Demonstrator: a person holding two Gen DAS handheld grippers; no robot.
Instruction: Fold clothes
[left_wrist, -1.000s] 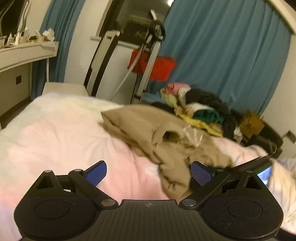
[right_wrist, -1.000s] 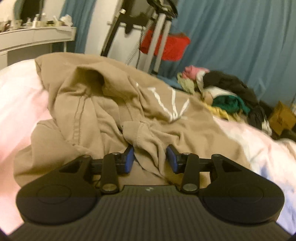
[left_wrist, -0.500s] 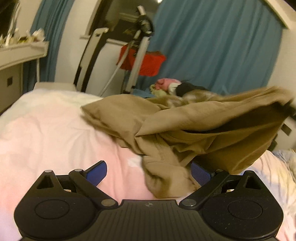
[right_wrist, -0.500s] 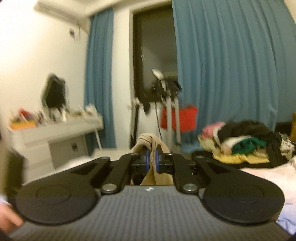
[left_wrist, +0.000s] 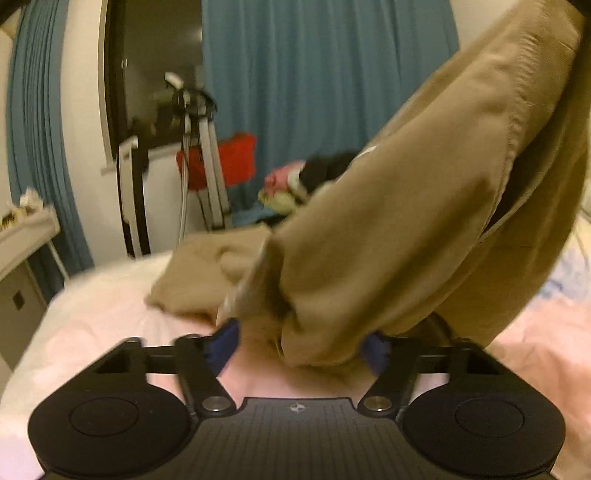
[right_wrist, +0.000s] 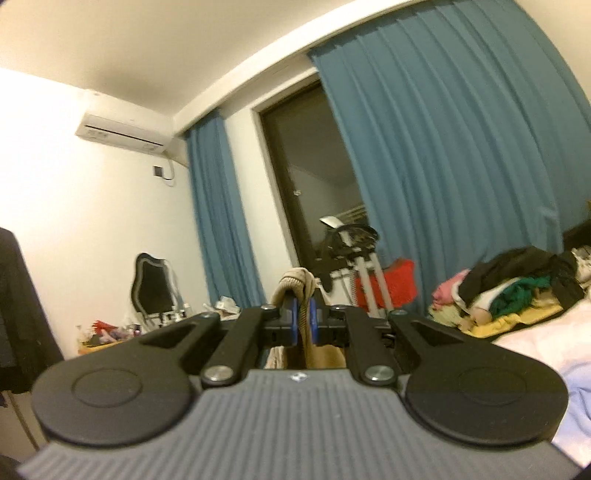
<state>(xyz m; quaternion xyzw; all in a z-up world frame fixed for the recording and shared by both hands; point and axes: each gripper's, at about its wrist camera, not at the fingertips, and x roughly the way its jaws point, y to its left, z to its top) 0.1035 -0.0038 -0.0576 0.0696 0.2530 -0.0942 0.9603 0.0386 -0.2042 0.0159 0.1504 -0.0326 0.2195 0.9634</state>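
A tan garment (left_wrist: 388, 229) hangs from the upper right down to the pink bed (left_wrist: 92, 325) in the left wrist view. Its lower end drapes between the fingers of my left gripper (left_wrist: 299, 345), whose jaws stand wide apart around the cloth. Part of the garment still lies on the bed behind. My right gripper (right_wrist: 303, 321) is shut on a fold of the tan garment (right_wrist: 297, 282) and holds it high, pointing into the room.
A pile of mixed clothes (right_wrist: 517, 288) lies at the bed's far right. A stand with a red bag (left_wrist: 218, 166) is by the window and blue curtains (right_wrist: 443, 166). A dresser with a mirror (right_wrist: 151, 291) stands on the left.
My right gripper closed on the garment and lifted it high off the bed. The left gripper moved in under the hanging cloth and narrowed its opening somewhat.
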